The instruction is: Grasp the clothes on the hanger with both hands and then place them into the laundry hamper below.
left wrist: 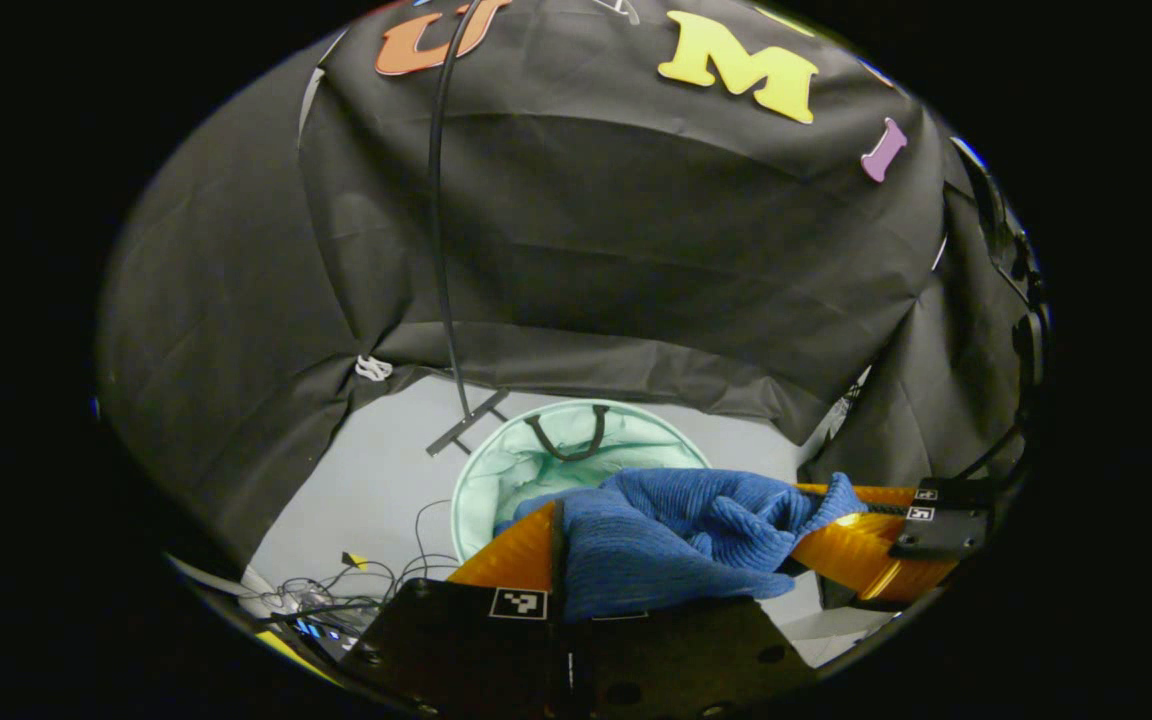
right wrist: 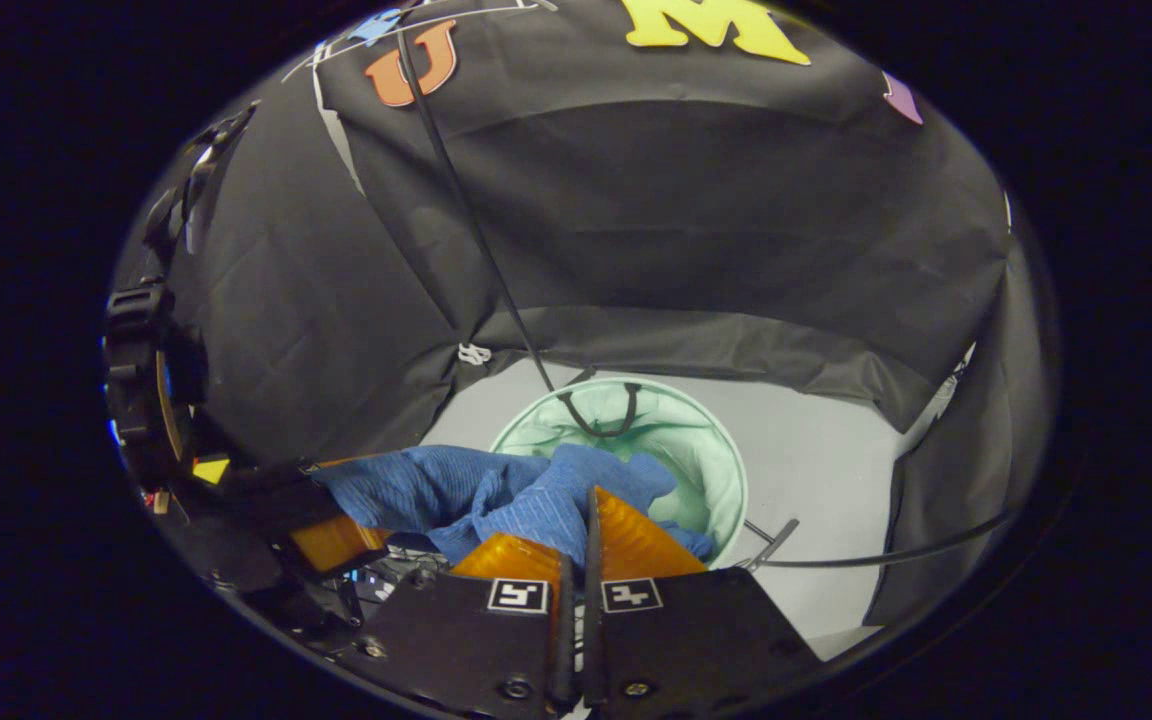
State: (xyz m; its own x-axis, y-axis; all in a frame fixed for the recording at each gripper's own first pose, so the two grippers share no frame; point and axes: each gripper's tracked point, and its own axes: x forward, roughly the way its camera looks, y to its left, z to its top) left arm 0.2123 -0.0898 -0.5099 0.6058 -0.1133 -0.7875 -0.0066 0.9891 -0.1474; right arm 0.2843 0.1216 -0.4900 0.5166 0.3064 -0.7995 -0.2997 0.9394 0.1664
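A: Status check. My left gripper [left wrist: 561,540] has its jaws closed on one end of the blue knit garment [left wrist: 676,540]; my right gripper [right wrist: 576,520] pinches the other end, jaws nearly together. The cloth hangs between them above the mint mesh hamper [right wrist: 716,450].

B: Risks?

A: I judge the bundle sits nearer the hamper's front rim than its centre. Letting go here could drape it over the edge. The black stand pole [right wrist: 476,230] rises just behind; loose fabric might snag there.

You had dim, even light; the floor [left wrist: 376,480] showed brightest. Fisheye bending curved the edges. Focus stayed fairly sharp, without glare.
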